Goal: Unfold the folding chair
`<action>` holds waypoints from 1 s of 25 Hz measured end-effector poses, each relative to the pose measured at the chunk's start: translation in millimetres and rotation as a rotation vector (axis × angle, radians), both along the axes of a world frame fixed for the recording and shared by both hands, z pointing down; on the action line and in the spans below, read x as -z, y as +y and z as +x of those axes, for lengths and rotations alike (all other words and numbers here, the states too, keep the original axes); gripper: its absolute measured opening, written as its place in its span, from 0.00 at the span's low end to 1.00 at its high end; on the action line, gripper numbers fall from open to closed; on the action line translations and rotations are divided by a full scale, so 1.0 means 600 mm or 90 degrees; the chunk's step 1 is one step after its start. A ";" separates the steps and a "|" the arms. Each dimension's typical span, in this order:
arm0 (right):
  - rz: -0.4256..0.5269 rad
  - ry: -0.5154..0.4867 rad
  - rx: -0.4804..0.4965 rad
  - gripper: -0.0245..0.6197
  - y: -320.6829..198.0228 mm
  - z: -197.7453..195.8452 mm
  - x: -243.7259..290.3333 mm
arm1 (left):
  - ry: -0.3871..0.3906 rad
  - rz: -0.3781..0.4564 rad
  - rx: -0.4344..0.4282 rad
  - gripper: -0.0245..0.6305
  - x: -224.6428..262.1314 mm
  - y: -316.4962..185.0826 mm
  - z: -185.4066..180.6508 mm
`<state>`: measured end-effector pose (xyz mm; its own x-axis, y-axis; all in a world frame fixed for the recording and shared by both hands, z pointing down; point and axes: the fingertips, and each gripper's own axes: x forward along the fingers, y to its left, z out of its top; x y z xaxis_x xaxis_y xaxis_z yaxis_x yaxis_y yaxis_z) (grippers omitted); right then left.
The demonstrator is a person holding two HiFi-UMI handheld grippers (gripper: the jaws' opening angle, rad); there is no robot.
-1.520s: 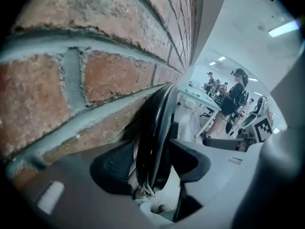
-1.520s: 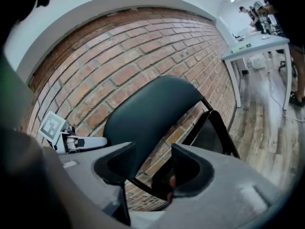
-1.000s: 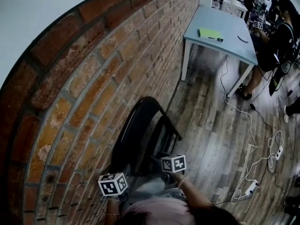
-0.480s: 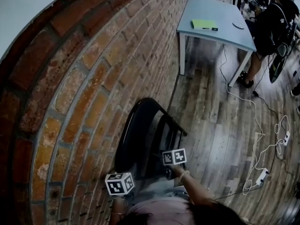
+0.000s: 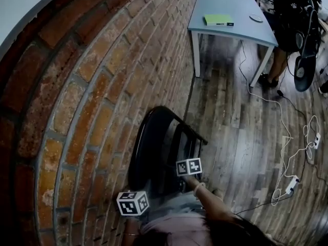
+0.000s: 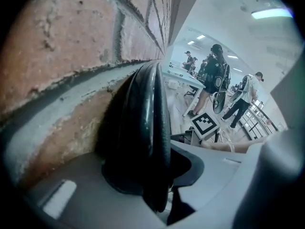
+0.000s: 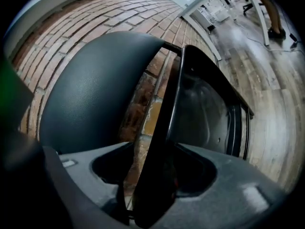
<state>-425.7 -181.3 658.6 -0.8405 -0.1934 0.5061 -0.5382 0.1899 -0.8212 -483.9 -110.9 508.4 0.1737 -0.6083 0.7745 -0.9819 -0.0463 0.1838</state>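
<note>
A black folding chair [image 5: 160, 146] leans folded against the brick wall. In the left gripper view my left gripper [image 6: 159, 194] has the rounded edge of the chair's backrest [image 6: 143, 128] between its jaws. They have just been closing and now press on it. In the right gripper view my right gripper [image 7: 152, 194] is shut on the thin front edge of the seat [image 7: 167, 123]. The backrest [image 7: 95, 89] stands to its left and the seat's underside [image 7: 205, 113] to its right. Both marker cubes [image 5: 132, 203] [image 5: 189, 166] show low in the head view.
The brick wall [image 5: 92, 86] runs along the left, right behind the chair. A blue-grey table [image 5: 230, 32] with a green notebook [image 5: 218, 19] stands farther off on the wooden floor [image 5: 236, 132]. Cables and a power strip [image 5: 292, 183] lie at the right. A person [image 5: 292, 14] stands by the table.
My right gripper has rolled and moved further onto the seat's edge. My left gripper has shifted slightly right, toward the backrest. The chair stays folded against the wall.
</note>
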 end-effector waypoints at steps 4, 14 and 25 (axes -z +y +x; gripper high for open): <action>-0.004 0.009 -0.013 0.41 0.000 0.003 -0.002 | 0.012 0.003 -0.020 0.18 0.003 0.002 0.005; 0.015 0.048 -0.011 0.30 0.007 0.039 -0.001 | 0.025 -0.003 -0.065 0.14 0.014 0.013 0.051; 0.050 0.076 -0.028 0.24 0.013 0.080 0.013 | -0.005 -0.037 -0.112 0.15 0.024 0.023 0.099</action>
